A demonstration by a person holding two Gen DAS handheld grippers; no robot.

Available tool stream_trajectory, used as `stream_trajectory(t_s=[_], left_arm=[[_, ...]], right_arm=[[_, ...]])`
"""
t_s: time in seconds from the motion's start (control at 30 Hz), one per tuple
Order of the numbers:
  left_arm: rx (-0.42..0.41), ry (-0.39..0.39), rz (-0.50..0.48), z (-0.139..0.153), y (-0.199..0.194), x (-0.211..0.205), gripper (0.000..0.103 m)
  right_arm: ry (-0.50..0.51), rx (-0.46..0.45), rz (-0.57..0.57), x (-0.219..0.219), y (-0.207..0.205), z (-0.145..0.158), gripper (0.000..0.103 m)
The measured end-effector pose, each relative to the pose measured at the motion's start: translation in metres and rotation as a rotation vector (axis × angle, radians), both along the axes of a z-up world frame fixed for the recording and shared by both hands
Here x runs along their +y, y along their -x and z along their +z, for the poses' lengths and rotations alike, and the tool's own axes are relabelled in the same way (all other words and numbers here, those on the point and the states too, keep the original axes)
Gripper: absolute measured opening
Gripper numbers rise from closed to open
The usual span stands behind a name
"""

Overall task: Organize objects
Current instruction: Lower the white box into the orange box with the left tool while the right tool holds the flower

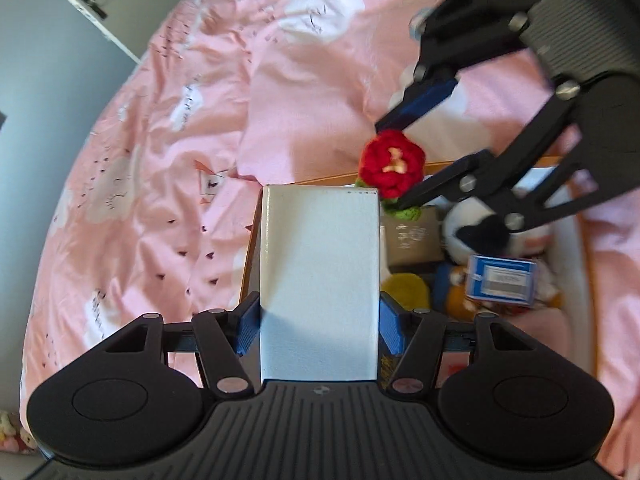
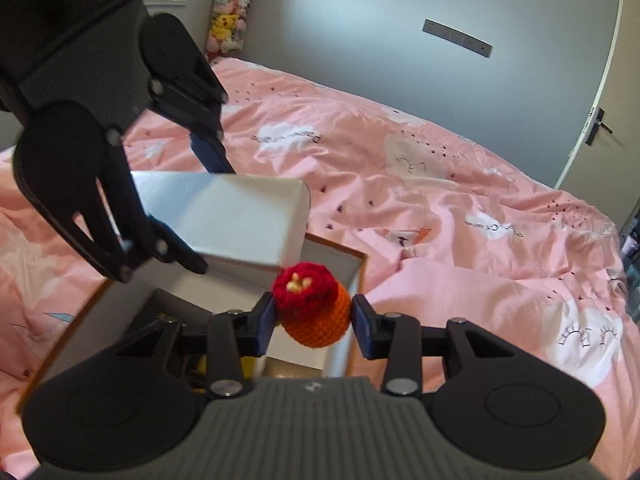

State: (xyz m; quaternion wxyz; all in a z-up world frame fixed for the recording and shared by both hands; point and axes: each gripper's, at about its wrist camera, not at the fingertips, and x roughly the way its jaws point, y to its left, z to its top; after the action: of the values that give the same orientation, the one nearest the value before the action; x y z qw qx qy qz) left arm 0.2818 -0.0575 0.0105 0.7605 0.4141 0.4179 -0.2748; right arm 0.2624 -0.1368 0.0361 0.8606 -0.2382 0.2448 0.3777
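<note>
Yarn makes my crocheted flower pot (image 2: 316,306) soft and light, so my right tongs (image 2: 313,320) squeeze its round sides gently. My left tongs (image 1: 319,322) hold the white box (image 1: 319,280) by its flat sides; it looks stiff, smooth and maybe slippery.

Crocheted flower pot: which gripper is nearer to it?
Right. The right gripper has the crocheted flower pot clamped between its fingers, over the storage box. The left gripper is beside it, shut on the white box.

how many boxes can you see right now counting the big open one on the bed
4: a white box held in the left gripper, the big open box on the bed, and inside it a brown box and a blue box. More may be hidden underneath.
</note>
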Motion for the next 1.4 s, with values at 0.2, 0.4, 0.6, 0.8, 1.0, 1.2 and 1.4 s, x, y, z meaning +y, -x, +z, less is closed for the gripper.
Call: stream_trajectory(t_s=[0.2, 0.4, 0.6, 0.8, 1.0, 1.2, 1.4], left_arm=[[0.08, -0.035, -0.012, -0.05, -0.042, 0.001, 0.069], [0.148, -0.061, -0.028, -0.089, -0.056, 0.014, 0.069], [0.161, -0.072, -0.056, -0.108, -0.059, 0.024, 0.069], [0.143, -0.127, -0.11, -0.115, -0.048, 0.024, 0.07], [0.146, -0.181, -0.056, -0.118, -0.043, 0.021, 0.07], [0.172, -0.202, -0.032, -0.116, -0.043, 0.021, 0.074], [0.167, -0.141, 0.018, -0.103, -0.04, 0.033, 0.074]], right_arm=[[0.006, 0.0, -0.021, -0.001, -0.021, -0.017, 0.042], [0.006, 0.014, -0.021, 0.003, -0.035, -0.032, 0.042], [-0.005, 0.016, -0.012, 0.015, -0.043, -0.041, 0.042], [-0.004, 0.015, 0.001, 0.022, -0.043, -0.044, 0.042], [0.008, 0.012, -0.001, 0.025, -0.043, -0.044, 0.042], [0.018, 0.007, -0.005, 0.023, -0.042, -0.044, 0.042], [0.027, 0.012, 0.03, 0.016, -0.042, -0.046, 0.042]])
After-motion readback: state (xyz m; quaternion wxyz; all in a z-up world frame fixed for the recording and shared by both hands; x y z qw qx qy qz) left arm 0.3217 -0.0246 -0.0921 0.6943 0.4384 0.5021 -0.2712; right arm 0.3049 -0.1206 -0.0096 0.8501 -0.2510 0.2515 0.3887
